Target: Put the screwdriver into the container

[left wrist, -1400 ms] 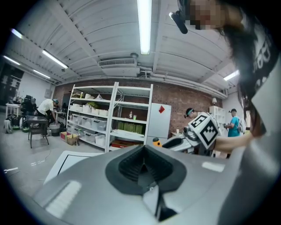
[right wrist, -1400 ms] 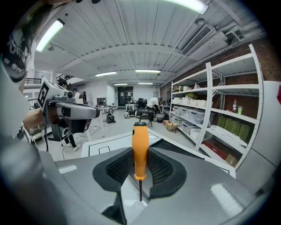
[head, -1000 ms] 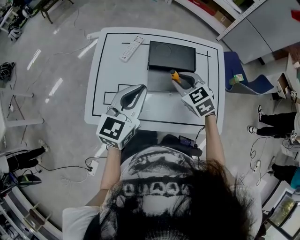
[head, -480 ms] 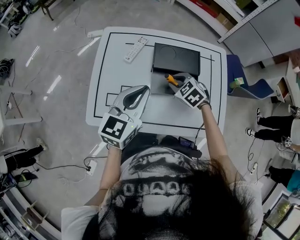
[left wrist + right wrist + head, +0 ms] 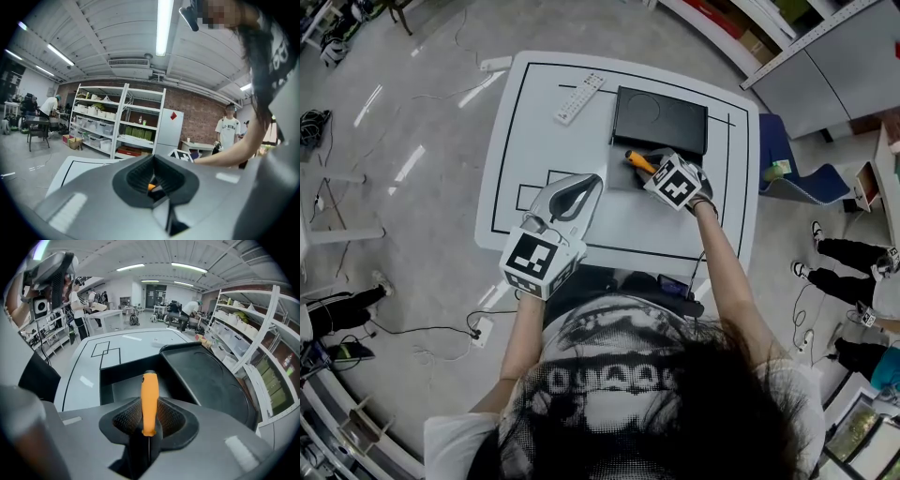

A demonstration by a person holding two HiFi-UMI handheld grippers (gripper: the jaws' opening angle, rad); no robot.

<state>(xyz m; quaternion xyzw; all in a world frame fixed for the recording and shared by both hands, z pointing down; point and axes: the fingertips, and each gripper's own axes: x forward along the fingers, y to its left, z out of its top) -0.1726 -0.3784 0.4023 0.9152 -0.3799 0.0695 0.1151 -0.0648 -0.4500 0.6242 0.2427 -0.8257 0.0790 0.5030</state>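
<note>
- The right gripper (image 5: 149,430) has its jaws pinching the screwdriver (image 5: 149,397) at the base of its orange handle, above the open container (image 5: 123,375) by the far right corner of the tabletop (image 5: 534,122).
- The left gripper (image 5: 157,185) has its jaws pressed together on nothing, above the near edge.
- The screwdriver looks light and stiff. Its smooth handle may slip, so mid-handle seems the safest hold.

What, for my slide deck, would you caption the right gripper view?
Right hand-held gripper shut on an orange-handled screwdriver, handle aimed at the open black container on the white table.
</note>
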